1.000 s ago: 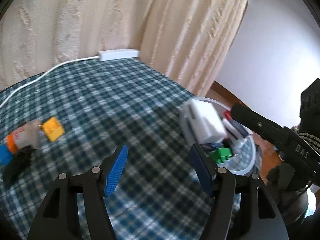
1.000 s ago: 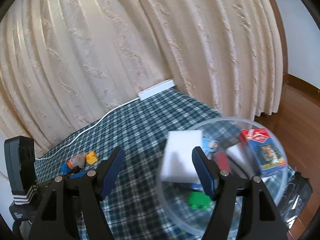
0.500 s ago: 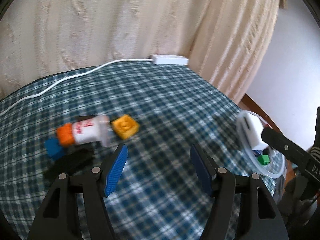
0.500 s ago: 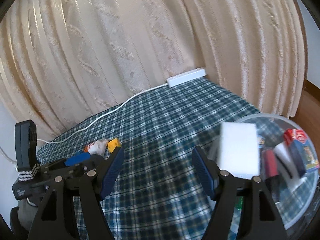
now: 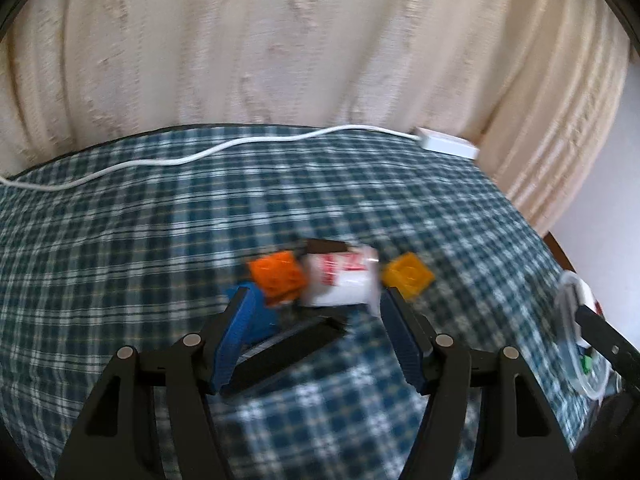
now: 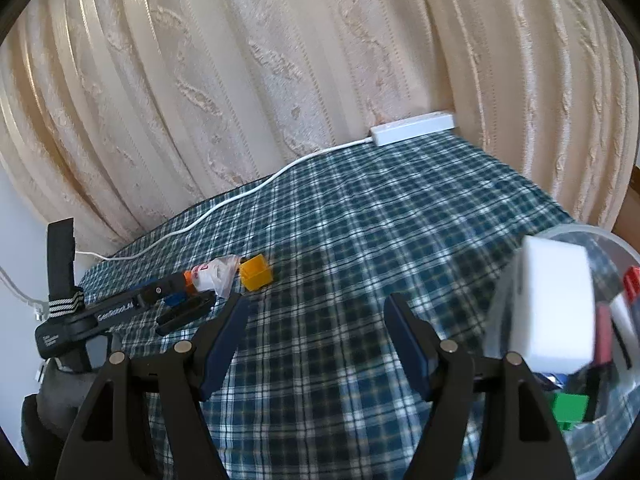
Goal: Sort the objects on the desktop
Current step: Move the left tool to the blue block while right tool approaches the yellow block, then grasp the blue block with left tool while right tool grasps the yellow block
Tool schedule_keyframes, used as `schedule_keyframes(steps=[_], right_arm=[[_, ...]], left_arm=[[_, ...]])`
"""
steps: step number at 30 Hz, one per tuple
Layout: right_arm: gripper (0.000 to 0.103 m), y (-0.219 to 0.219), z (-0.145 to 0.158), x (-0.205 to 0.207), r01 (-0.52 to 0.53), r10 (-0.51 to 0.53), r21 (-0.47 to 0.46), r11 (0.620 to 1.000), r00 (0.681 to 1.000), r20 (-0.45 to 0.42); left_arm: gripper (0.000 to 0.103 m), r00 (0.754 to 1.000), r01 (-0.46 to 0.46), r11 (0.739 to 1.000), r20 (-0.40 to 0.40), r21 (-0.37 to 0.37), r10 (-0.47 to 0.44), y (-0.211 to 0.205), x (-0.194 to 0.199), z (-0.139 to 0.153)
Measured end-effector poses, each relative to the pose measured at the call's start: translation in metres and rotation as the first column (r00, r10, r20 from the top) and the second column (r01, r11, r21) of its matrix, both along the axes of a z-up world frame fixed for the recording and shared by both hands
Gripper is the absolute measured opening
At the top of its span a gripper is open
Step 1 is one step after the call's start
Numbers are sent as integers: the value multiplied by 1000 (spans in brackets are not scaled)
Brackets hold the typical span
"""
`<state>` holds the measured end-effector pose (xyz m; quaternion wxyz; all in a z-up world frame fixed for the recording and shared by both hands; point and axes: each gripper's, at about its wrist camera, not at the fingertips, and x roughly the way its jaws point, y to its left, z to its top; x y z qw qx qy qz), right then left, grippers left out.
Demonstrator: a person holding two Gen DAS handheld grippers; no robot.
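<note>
**Both tongs empty over checked tabletop; loose items clustered, tub part filled**

The left tongs (image 5: 316,324) stand moderately wide with nothing between the pads. Just past their tips lies a blurred cluster on the checked tabletop (image 5: 120,240): an orange block (image 5: 278,276) at 11 o'clock of the tips, a white packet (image 5: 344,280) with red print at 12, a yellow block (image 5: 408,278) at 1 o'clock. A blue block (image 5: 260,312) sits against the left pad, partly hidden. A black flat item (image 5: 288,344) lies beneath the tongs; what it is cannot be told.

The right tongs (image 6: 316,320) are also moderately wide and hold nothing. A clear tub (image 6: 576,230) stands at 3 o'clock of them, at the tabletop's edge, containing a white box (image 6: 552,304), a green block (image 6: 570,408) and other items too blurred to name. In this view the cluster lies at 10 o'clock, well apart from the tub.

A white cable (image 6: 240,196) runs along the far edge to a white adapter (image 6: 414,128), before a cream curtain (image 6: 280,60).
</note>
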<state>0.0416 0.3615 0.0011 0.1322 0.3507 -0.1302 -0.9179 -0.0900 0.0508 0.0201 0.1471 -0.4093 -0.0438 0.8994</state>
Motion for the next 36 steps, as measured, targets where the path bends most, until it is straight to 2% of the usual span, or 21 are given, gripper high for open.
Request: schedule_keyframes(steps=[8, 15, 25, 31, 32, 33, 34, 36], right_arm=[[74, -23, -5, -17, -41, 41, 20, 999, 999, 20], [74, -36, -12, -31, -66, 64, 29, 997, 997, 46], [74, -63, -17, -52, -121, 116, 63, 991, 991, 67], [74, -81, -22, -64, -148, 142, 89, 985, 987, 76], [74, -84, -22, -65, -154, 147, 95, 984, 986, 76], [74, -86, -23, -67, -159, 152, 101, 982, 985, 77], [74, -90, -24, -70, -167, 159, 107, 980, 984, 78], [74, -94, -26, -74, -175, 167, 111, 978, 983, 81]], left_arm=[[69, 999, -31, 999, 27, -12, 31, -9, -15, -16], [69, 997, -55, 998, 47, 26, 54, -23, -26, -29], [69, 994, -82, 996, 68, 26, 80, -48, -23, -34], [68, 995, -84, 996, 60, 17, 82, -48, -20, -34], [67, 995, -81, 997, 57, 19, 80, -48, -20, -34], [56, 996, -73, 997, 56, 25, 72, -49, -18, -33], [40, 996, -68, 997, 59, 25, 66, -46, -21, -33], [38, 996, -65, 998, 57, 8, 64, -42, -24, -34]])
